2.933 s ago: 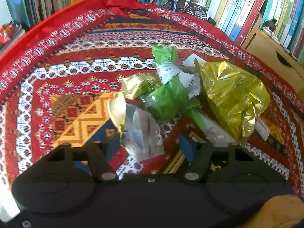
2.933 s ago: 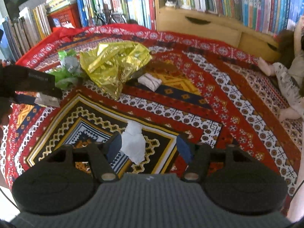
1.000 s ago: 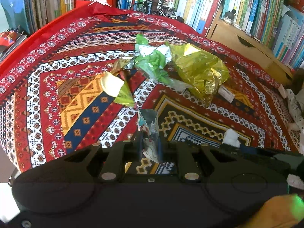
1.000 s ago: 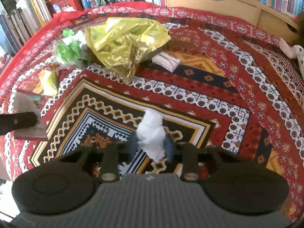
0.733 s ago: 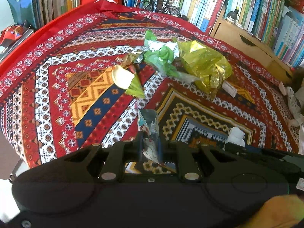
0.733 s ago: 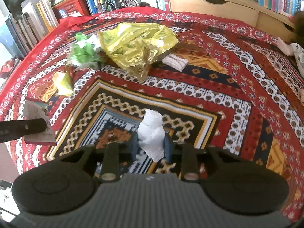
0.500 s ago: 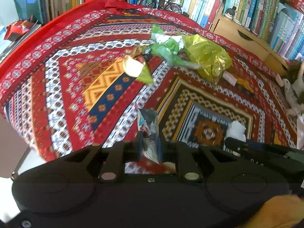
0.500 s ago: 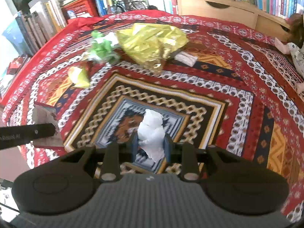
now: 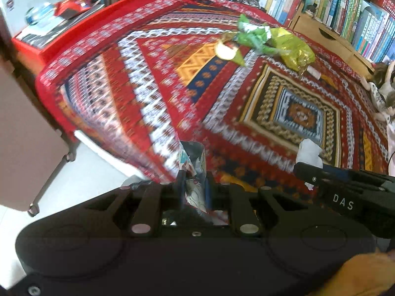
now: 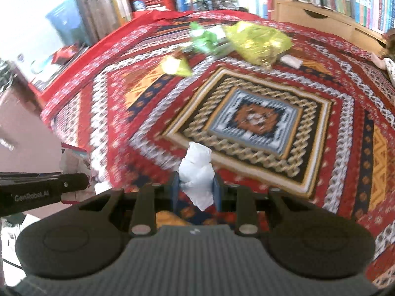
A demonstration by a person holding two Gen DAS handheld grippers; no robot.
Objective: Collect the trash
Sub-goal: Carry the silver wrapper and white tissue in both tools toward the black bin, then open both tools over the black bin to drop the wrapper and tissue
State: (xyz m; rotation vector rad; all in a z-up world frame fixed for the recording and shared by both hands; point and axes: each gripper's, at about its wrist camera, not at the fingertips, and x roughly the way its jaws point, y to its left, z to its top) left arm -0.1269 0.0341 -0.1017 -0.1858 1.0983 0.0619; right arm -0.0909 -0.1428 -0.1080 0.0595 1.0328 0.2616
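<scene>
left hand-held gripper [image 9: 193, 188]: pinching a printed wrapper [image 9: 193, 167], held above the tabletop's [image 9: 138, 79] near edge | right hand-held gripper [image 10: 195, 191]: pinching a white tissue [image 10: 197, 172] above the patterned cloth | left behind: gold foil [image 10: 256, 42], green wrapper [image 10: 206, 39], yellow scrap [image 10: 176, 66] at the far side, near the books [image 9: 340, 7]

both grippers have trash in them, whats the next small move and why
Probably carry both loads on past the near edge of the red patterned cloth to a bin; none is in view. The left gripper pinches a crumpled printed wrapper, the right gripper a white tissue wad.
</scene>
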